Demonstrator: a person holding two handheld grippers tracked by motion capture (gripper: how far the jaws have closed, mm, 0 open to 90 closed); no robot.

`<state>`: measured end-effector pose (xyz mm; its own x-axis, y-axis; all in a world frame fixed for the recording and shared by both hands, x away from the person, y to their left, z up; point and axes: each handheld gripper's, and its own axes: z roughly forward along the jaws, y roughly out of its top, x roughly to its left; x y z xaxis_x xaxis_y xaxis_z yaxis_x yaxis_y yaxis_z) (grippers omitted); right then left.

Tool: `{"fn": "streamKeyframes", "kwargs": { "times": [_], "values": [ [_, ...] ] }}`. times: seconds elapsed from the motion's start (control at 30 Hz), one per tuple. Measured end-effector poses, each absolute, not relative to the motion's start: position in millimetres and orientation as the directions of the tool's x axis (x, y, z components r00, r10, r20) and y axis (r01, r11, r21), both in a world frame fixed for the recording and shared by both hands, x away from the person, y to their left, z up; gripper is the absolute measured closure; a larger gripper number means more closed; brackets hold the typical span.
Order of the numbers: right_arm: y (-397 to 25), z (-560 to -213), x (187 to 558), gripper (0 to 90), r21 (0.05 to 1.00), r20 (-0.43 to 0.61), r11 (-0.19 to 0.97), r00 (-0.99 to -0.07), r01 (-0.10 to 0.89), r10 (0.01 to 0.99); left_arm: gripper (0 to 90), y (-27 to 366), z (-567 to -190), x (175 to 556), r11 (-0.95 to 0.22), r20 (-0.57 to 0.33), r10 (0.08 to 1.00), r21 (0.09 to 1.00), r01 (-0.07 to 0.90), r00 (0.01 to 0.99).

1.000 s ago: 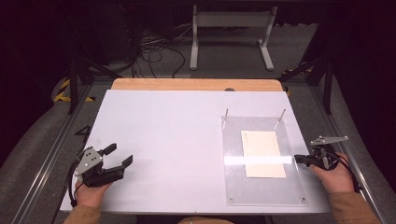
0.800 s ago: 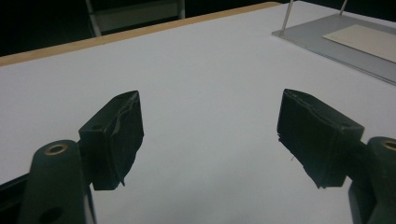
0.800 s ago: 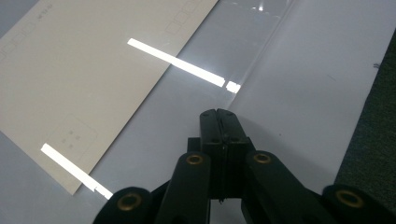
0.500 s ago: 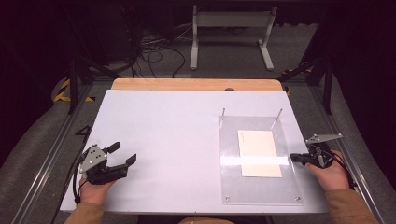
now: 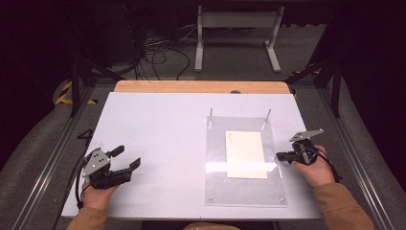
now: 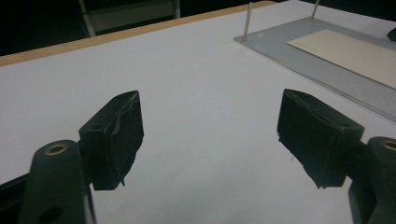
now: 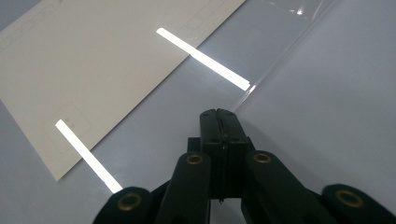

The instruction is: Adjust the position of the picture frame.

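Observation:
A clear acrylic plate [image 5: 218, 182] lies on the right half of the white table [image 5: 158, 124]. A cream card [image 5: 245, 153] rests flat on the plate, and two thin metal pins [image 5: 211, 114] stand at its far corners. My right gripper [image 5: 280, 156] is shut, with its tip at the plate's right edge. In the right gripper view the closed jaws [image 7: 219, 114] meet the plate's edge, with the card [image 7: 93, 60] just beyond. My left gripper [image 5: 127, 157] is open over bare table at the front left. In the left gripper view nothing lies between its jaws [image 6: 210, 135], and the plate [image 6: 280, 46] sits far right.
A wooden strip [image 5: 201, 86] runs along the table's back edge. Behind it on the floor stand a white metal frame [image 5: 237, 28] and loose cables [image 5: 158, 52]. Metal rails border the table on both sides.
The plate with its card has slid left across the table, and my right gripper has moved left with it at its edge. My left gripper has drifted slightly right.

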<state>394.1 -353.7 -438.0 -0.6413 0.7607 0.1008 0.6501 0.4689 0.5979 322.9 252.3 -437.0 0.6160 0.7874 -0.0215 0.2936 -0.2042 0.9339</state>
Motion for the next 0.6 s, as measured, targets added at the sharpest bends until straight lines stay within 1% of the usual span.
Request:
{"fn": "streamKeyframes", "kwargs": {
  "times": [0.47,0.6],
  "values": [
    [-296,-442,415,90.0,0.616,0.121,0.523,-0.727,0.589,0.676,22.9,252,-437,323,-0.207,-0.019,0.786,0.934,0.291,0.619],
    [-291,-437,419,90.0,0.599,0.086,0.566,-0.748,0.567,0.658,22.9,253,-437,321,-0.215,-0.010,0.785,0.933,0.288,0.619]
  ]
}}
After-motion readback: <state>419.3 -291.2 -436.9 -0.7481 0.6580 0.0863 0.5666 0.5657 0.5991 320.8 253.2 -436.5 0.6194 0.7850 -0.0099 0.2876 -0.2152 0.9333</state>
